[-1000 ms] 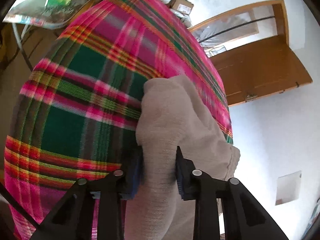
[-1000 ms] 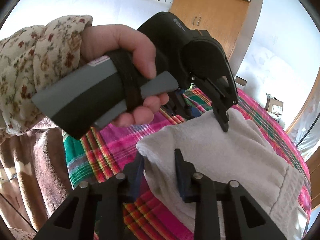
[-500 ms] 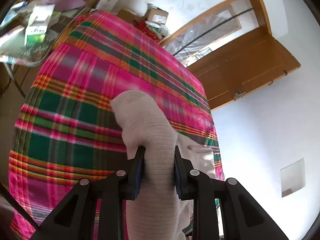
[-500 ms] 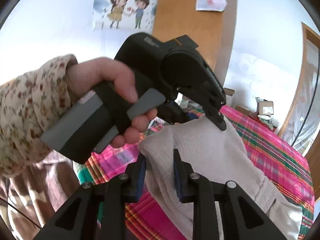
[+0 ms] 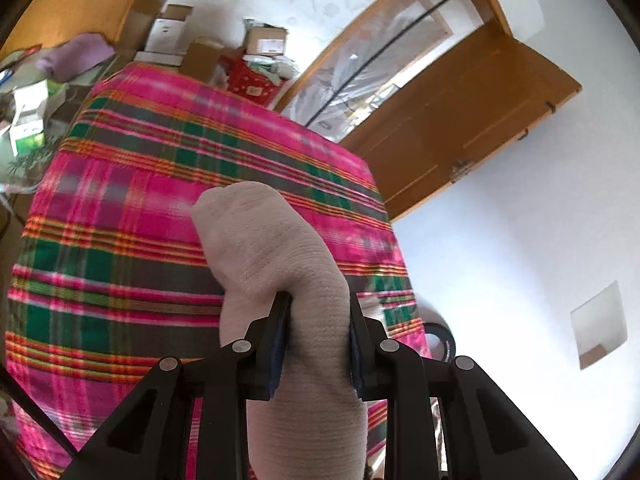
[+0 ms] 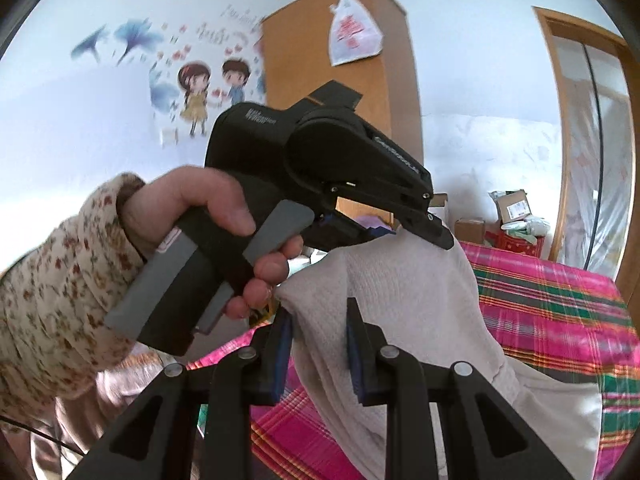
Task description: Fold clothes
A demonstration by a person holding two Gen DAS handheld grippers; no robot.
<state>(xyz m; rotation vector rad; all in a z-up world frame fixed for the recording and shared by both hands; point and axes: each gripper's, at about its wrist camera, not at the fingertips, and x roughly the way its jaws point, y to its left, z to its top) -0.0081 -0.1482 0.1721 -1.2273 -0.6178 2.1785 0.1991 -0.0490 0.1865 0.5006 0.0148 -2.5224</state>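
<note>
The left gripper (image 5: 316,340) tilts down over the plaid bed (image 5: 120,240), its fingers (image 5: 278,344) clamped on a beige garment (image 5: 280,264). The right gripper (image 6: 318,344) pinches the garment's other corner, the person's left hand (image 6: 208,216) at ten o'clock. Cardboard boxes (image 5: 264,42) crowd the bed's far edge at twelve o'clock.

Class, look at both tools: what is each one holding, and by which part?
Both tools, left and right, grip the beige garment at bunched spots along its raised upper edge.
</note>
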